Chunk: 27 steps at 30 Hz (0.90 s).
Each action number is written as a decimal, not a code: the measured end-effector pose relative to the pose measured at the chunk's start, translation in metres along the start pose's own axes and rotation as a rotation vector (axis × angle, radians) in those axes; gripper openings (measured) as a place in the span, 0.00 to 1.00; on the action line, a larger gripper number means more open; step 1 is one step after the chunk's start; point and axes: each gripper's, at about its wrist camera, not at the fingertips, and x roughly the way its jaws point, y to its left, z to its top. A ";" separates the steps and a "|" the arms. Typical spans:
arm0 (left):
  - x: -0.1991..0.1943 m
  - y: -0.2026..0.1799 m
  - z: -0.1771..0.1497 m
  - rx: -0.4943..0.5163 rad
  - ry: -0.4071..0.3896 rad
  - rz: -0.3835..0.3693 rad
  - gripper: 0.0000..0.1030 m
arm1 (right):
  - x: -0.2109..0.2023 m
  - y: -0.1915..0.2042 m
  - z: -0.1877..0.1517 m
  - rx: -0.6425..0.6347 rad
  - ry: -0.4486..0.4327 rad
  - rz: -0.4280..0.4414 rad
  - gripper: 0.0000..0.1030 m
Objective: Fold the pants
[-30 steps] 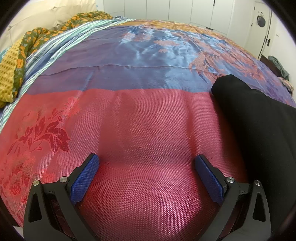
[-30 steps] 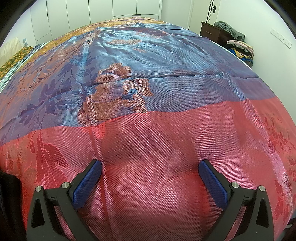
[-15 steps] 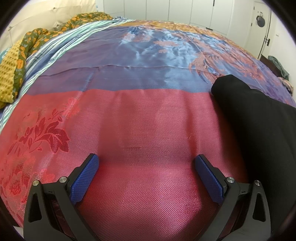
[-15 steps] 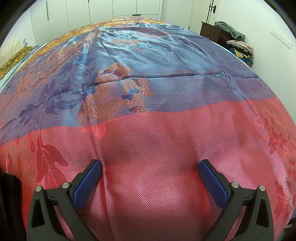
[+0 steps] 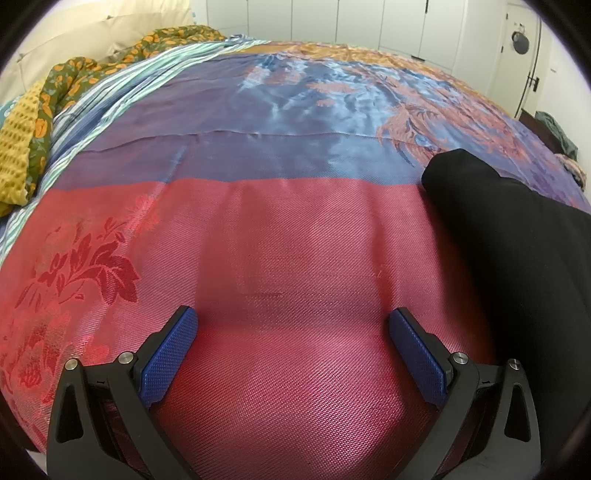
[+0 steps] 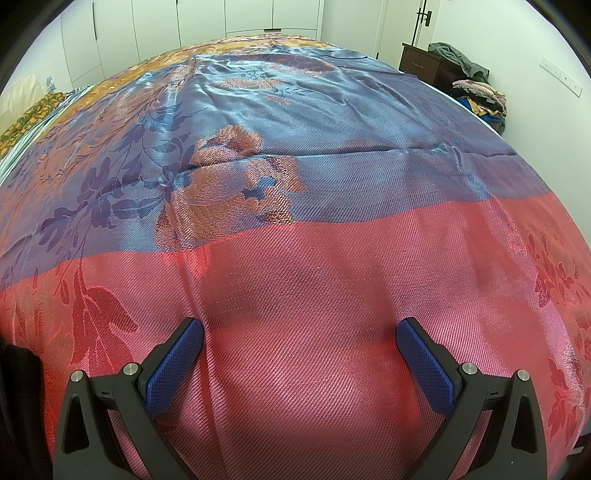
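Both jaws gape wide, holding nothing: the left gripper (image 5: pixel 291 325) and the right gripper (image 6: pixel 299 334) sit low over the red band of the bedspread (image 5: pixel 295 229). Black pants (image 5: pixel 517 240) lie just right of the left gripper, reaching onto the blue part beyond.

Both wrist cameras sit low and close over the red foot end of the bed (image 5: pixel 295 258), each looking forward between its own blue fingers (image 5: pixel 168 354) across the patterned bedspread (image 6: pixel 295 110) toward the white wardrobes (image 6: pixel 240 18) at the far wall. The left view angles toward the headboard side, with the black pants (image 5: pixel 517 258) filling its right edge. The right view faces the dresser (image 6: pixel 424 66) side, the same dark cloth barely showing at its left edge.
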 end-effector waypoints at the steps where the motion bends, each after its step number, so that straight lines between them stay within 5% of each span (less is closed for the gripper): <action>1: 0.000 0.000 0.000 0.000 0.001 0.001 0.99 | 0.000 0.000 0.000 0.000 0.000 0.000 1.00; 27: 0.002 -0.002 0.001 0.002 0.000 0.004 0.99 | 0.000 0.000 0.000 0.000 0.000 0.000 1.00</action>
